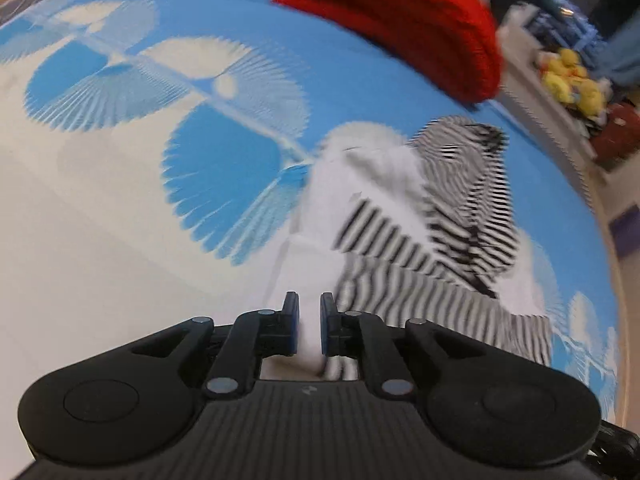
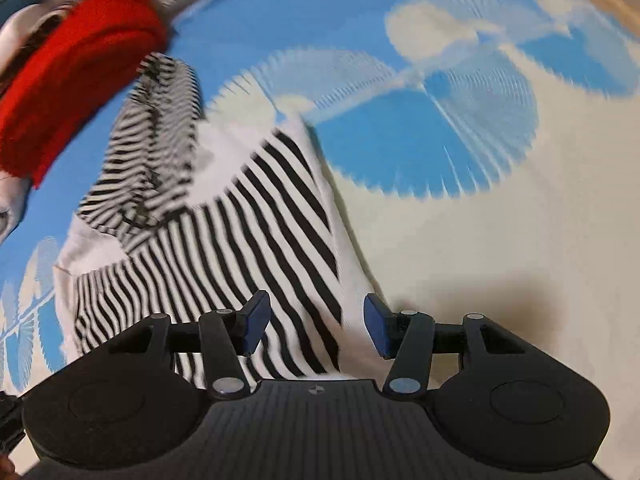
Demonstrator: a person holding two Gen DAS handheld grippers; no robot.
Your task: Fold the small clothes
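A small black-and-white striped garment (image 1: 432, 240) with white panels lies rumpled on a blue and white patterned cloth (image 1: 120, 200). My left gripper (image 1: 309, 328) is shut on a white edge of the garment, which is pinched between its blue pads. In the right wrist view the same striped garment (image 2: 240, 232) spreads ahead of me. My right gripper (image 2: 316, 328) is open, its jaws wide apart over the garment's near striped edge, with nothing gripped.
A red knitted garment (image 1: 400, 16) lies at the far side of the cloth, also in the right wrist view (image 2: 68, 76). Yellow soft toys (image 1: 572, 80) and a dark red item sit beyond the cloth's right edge.
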